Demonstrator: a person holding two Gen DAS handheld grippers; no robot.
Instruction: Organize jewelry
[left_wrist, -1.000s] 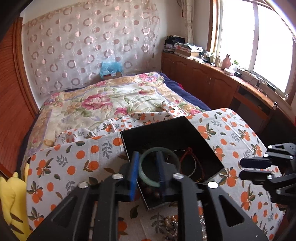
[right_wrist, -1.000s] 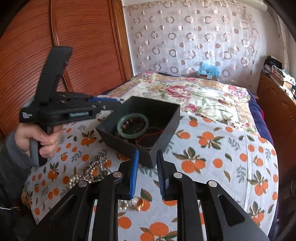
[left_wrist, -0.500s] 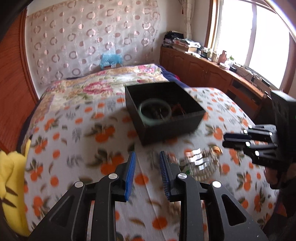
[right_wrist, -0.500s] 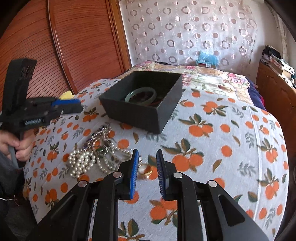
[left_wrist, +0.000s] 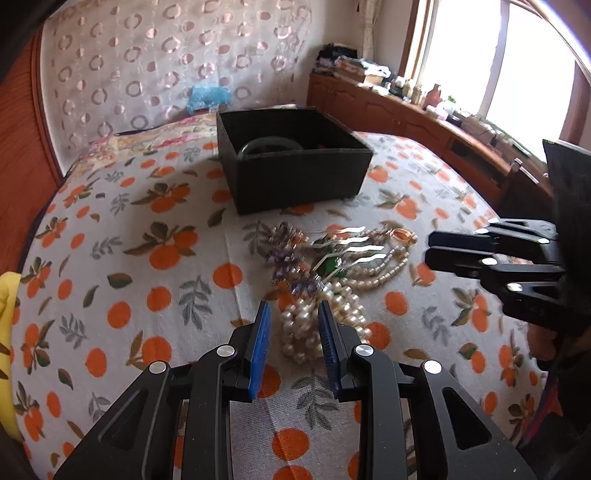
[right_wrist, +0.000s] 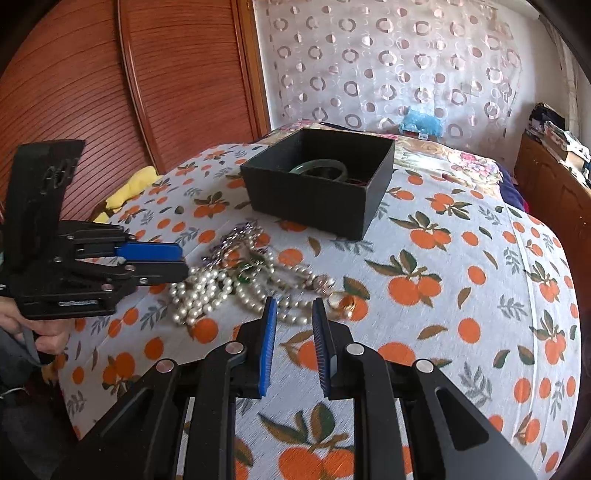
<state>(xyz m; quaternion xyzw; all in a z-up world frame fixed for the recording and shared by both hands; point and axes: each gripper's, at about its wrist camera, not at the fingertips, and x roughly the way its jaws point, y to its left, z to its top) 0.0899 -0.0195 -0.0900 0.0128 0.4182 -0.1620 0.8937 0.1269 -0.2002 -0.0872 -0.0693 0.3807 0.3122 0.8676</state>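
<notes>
Whereas 1.0 s ago the left gripper (left_wrist: 291, 325) hovered over the black box (left_wrist: 295, 177), it now straddles the pearl strands (left_wrist: 314, 317), jaws apart; right gripper (right_wrist: 293, 317) nearby, also apart, empty.

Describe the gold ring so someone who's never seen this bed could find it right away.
Start at the black box on the orange-print bedspread. In front of it lies a tangled jewelry pile. The gold ring sits at that pile's right edge, a small shiny gold band, unlike the white pearl strands beside it.
</notes>
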